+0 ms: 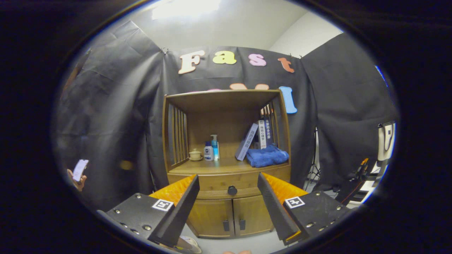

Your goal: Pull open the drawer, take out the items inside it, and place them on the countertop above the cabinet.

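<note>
Wooden drawer front [215,186] with ribbed lower band, small round dark knob [232,190] at centre, shut; sits under open shelf of brown wooden cabinet [226,106], above two doors. Knob dead ahead, between fingertips but well beyond them; straight forward approach needed, judged. Drawer's long axis runs crosswise to fingers. Gripper [228,183] wide open, holding nothing. Countertop [215,166] smooth wood: small lidded ceramic cup [195,154], two pump bottles [212,148], leaning books [259,135], folded blue towel [266,156], soft, rumpled. Slatted side panels.
</note>
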Action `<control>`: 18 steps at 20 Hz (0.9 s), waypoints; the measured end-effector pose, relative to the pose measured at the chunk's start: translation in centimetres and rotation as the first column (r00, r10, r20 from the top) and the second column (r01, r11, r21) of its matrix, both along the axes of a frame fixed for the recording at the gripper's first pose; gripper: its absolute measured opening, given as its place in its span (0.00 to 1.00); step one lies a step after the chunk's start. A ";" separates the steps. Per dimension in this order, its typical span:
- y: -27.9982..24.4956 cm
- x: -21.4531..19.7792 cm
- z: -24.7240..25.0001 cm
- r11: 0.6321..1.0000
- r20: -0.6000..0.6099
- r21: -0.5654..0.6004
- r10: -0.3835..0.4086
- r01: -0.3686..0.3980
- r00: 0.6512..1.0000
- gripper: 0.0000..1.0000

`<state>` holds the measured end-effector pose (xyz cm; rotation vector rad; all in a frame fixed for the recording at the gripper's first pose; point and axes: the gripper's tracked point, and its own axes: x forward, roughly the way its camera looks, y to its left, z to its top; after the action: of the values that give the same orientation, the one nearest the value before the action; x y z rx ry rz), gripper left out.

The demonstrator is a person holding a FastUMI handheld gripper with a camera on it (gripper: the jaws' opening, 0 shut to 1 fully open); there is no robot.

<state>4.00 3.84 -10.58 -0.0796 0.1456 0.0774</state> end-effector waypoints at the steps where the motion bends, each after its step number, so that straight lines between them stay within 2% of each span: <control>1: 0.5 0.4 -0.5 1.000 -0.005 -0.003 0.011 -0.011 1.000 0.99; 8: 2.8 6.3 -7.3 0.995 -0.102 -0.086 0.046 -0.055 0.994 0.99; 14: 5.7 10.4 -11.3 0.993 -0.156 -0.063 0.091 -0.102 0.984 0.99; 18: 5.0 11.3 -13.0 0.995 -0.175 -0.044 0.078 -0.087 0.981 0.99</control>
<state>15.25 8.83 -23.56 -0.1300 0.3188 0.1639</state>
